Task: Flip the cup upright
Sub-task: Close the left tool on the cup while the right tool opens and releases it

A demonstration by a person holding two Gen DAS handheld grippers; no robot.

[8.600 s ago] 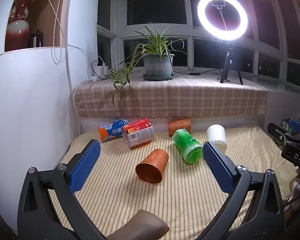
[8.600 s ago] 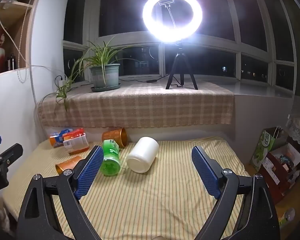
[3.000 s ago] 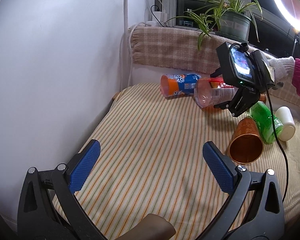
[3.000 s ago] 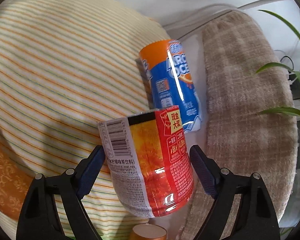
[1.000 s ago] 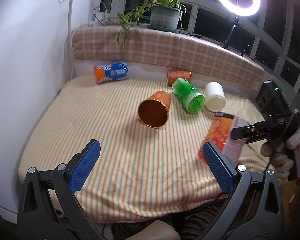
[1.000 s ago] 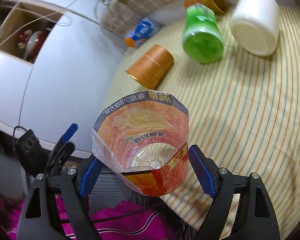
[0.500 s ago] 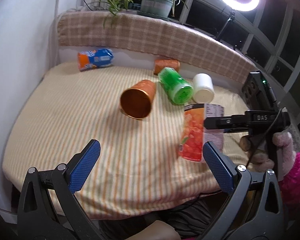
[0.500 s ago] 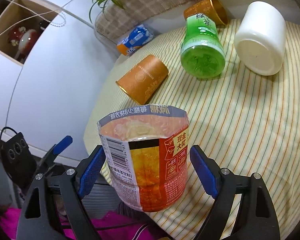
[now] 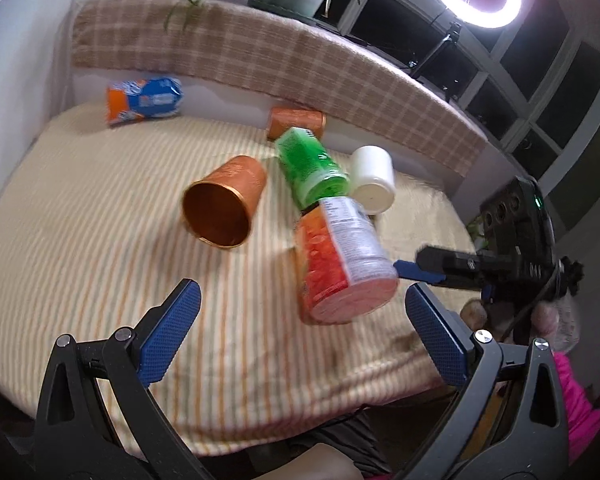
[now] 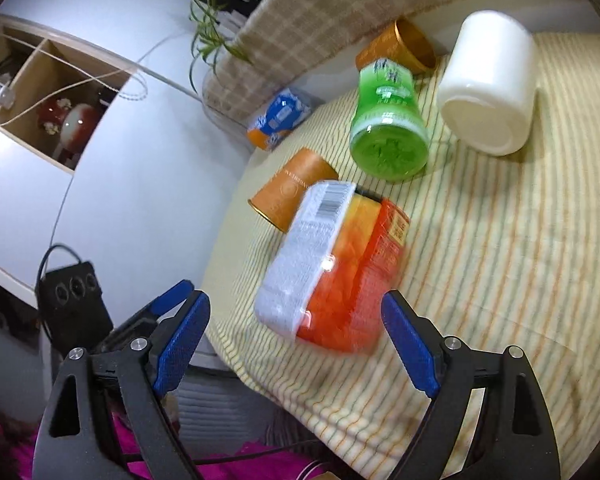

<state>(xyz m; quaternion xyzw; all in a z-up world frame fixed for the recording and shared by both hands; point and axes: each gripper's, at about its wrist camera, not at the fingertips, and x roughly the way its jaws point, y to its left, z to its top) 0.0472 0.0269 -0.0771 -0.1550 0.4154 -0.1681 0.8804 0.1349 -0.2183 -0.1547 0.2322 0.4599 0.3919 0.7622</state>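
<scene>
In the left wrist view, the left gripper [image 9: 298, 336] is held with its jaws wide apart and empty at the bottom of the frame, and the orange cup [image 9: 338, 256] is seen tilted and blurred right of centre on the striped cloth [image 9: 80, 240]. In the right wrist view, the right gripper [image 10: 296, 346] is also spread apart with nothing clamped, the cup [image 10: 332, 270] lying just above its fingers. The cup is judged not yet upright, so the flip remains to be done.

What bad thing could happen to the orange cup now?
1. The right tongs are open and not gripping the orange cup. It leans and looks blurred, so it may topple onto its side.
2. It is near the front edge of the striped cloth, so it could roll off.
3. The copper cup and green cup lie close behind it and might get bumped.
</scene>
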